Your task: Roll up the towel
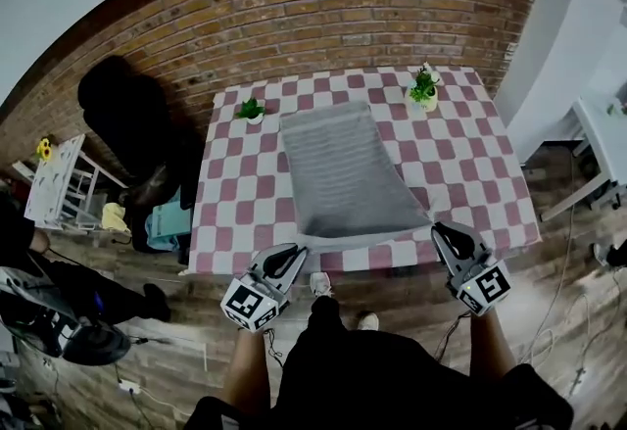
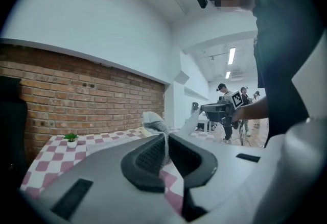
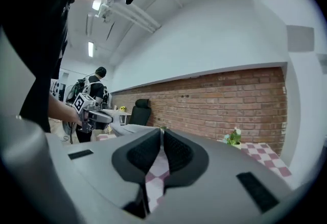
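Observation:
A grey towel (image 1: 343, 168) lies lengthwise on the red-and-white checkered table (image 1: 470, 183), its far end flat between two small plants. My left gripper (image 1: 297, 251) is shut on the towel's near left corner, and in the left gripper view (image 2: 167, 141) a tuft of grey towel (image 2: 156, 125) sticks out past the closed jaws. At the near right corner my right gripper (image 1: 437, 227) is shut too. In the right gripper view (image 3: 161, 139) only a thin pale edge of cloth shows between the pads. The towel's near edge runs taut between both grippers at the table's front edge.
Two small potted plants (image 1: 252, 110) (image 1: 423, 88) stand near the table's far corners, by the brick wall (image 1: 323, 7). A black chair (image 1: 127, 124) and a white rack (image 1: 59, 183) are at the left, white furniture (image 1: 598, 134) at the right. Another person (image 2: 224, 108) stands behind.

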The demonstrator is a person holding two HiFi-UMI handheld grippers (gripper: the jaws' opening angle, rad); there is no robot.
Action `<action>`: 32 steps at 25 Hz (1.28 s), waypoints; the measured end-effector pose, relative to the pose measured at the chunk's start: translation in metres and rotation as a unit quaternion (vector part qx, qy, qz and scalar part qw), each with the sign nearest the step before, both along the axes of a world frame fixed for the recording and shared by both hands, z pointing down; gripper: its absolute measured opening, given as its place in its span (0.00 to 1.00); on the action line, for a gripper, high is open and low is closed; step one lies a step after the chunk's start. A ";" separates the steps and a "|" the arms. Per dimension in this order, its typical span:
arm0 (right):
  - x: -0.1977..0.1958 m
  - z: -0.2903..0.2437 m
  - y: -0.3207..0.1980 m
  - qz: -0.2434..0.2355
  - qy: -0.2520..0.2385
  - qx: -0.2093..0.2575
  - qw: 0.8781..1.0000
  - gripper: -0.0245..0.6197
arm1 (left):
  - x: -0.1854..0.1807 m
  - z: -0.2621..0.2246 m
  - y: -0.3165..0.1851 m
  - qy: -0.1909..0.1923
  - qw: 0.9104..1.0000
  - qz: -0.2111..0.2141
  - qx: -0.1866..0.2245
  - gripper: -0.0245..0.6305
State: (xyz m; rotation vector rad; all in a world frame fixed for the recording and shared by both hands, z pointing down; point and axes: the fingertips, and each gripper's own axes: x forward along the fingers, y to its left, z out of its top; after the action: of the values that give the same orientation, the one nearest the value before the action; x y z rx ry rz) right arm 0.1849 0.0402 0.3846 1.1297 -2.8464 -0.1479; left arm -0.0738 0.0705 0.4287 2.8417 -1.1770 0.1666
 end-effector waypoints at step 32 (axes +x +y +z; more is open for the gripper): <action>-0.065 0.080 -0.200 0.024 0.073 -0.030 0.997 0.07 | -0.065 0.064 -0.156 -0.017 0.988 -0.146 -0.042 0.07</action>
State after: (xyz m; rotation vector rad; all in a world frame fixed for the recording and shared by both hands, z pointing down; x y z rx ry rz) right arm 0.1195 -0.1595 0.4644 1.1256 -2.6754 -0.1361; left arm -0.1383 -0.0852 0.4929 2.5666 -1.5367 0.2425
